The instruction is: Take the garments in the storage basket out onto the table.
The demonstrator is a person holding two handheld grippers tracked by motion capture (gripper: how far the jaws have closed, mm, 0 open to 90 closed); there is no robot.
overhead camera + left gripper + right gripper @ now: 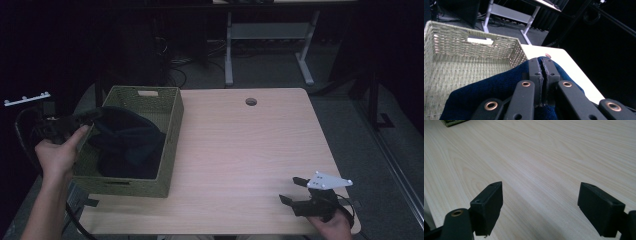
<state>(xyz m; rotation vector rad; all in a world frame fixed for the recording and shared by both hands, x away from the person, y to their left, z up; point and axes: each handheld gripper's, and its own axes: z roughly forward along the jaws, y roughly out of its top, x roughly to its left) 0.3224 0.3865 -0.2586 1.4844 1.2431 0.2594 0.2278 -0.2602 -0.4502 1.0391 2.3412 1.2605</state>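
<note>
- My left tongs [92,116] are clamped on a fold of the dark blue cloth [127,142], holding it at the left rim of the woven basket [170,150]
- The cloth hangs down into the basket, which sits at the left of the surface [240,150]
- My right tongs [540,207] stand wide apart, nothing between them, low over bare wood at the near right edge
</note>
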